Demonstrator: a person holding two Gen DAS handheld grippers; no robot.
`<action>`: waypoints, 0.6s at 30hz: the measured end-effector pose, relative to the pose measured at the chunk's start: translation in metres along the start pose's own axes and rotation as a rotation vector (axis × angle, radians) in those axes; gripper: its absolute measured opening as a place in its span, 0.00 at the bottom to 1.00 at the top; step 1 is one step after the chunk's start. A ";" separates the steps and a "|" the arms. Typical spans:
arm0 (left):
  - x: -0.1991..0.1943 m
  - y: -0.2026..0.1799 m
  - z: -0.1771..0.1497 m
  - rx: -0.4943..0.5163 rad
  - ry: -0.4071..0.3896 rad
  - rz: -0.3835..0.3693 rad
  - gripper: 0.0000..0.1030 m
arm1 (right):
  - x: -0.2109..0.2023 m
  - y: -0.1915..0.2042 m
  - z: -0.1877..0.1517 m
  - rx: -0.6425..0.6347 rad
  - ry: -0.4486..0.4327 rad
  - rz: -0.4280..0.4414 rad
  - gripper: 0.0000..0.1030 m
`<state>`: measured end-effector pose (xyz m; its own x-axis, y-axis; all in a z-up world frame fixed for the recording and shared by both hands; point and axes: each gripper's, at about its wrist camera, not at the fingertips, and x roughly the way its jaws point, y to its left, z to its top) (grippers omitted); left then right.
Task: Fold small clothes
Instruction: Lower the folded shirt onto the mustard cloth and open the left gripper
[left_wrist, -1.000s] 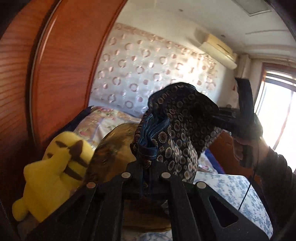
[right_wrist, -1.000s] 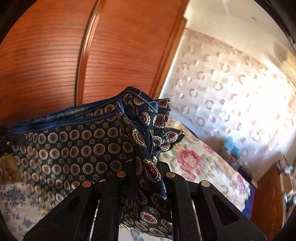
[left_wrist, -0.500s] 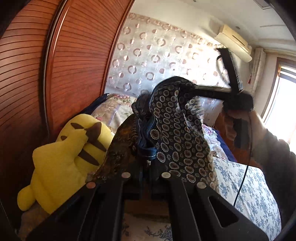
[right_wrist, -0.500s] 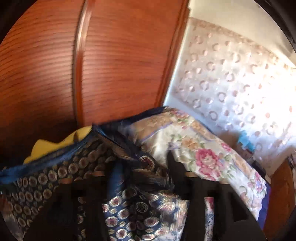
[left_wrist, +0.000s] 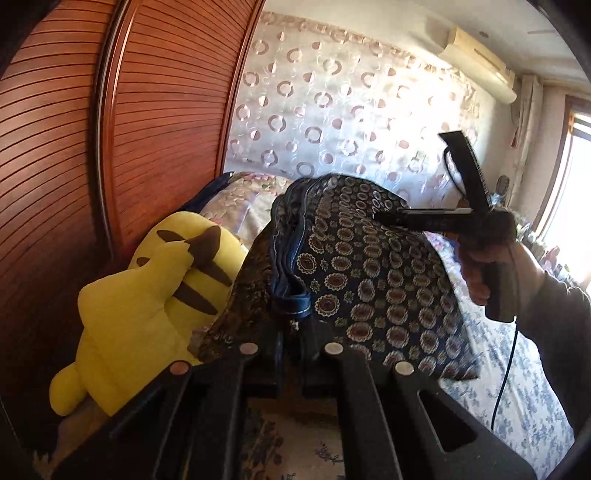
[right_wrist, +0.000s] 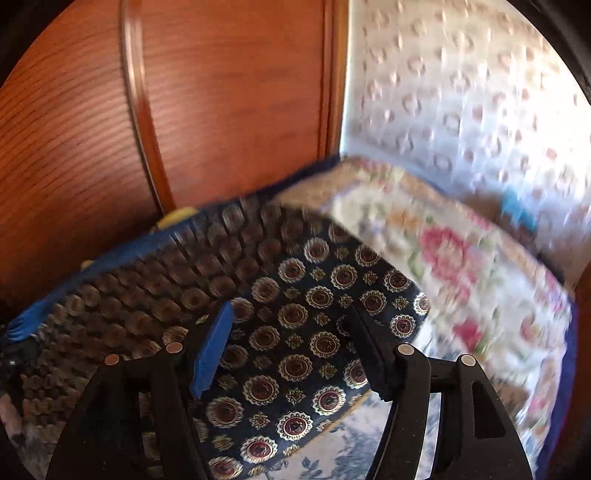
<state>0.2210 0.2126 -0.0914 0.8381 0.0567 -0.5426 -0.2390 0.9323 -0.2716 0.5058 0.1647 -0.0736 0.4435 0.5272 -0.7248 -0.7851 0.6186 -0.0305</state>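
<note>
A yellow plush toy (left_wrist: 147, 295) is lying at the left beside the wooden wardrobe doors (left_wrist: 74, 147); the left tool (left_wrist: 295, 332) is pinching the bunched blue hem of the patterned garment (left_wrist: 369, 277), its fingers closed together; the garment is hanging raised above the bed (left_wrist: 517, 398); the right tool (right_wrist: 291, 347) is standing wide open, gripping nothing, with the garment spread beneath its fingers (right_wrist: 212, 350); a floral quilt (right_wrist: 461, 266) is lying at the right.
</note>
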 end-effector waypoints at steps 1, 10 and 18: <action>0.000 0.000 0.000 0.003 0.005 0.001 0.06 | 0.006 0.000 -0.004 0.002 0.008 -0.012 0.64; -0.032 -0.006 0.006 0.071 -0.036 0.051 0.38 | -0.030 0.020 -0.018 0.009 -0.076 -0.032 0.64; -0.066 -0.030 0.002 0.148 -0.060 0.044 0.50 | -0.090 0.045 -0.046 0.025 -0.135 -0.017 0.64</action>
<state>0.1742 0.1822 -0.0458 0.8573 0.1156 -0.5017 -0.2047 0.9707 -0.1262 0.4105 0.1181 -0.0417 0.5123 0.5888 -0.6252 -0.7667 0.6416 -0.0240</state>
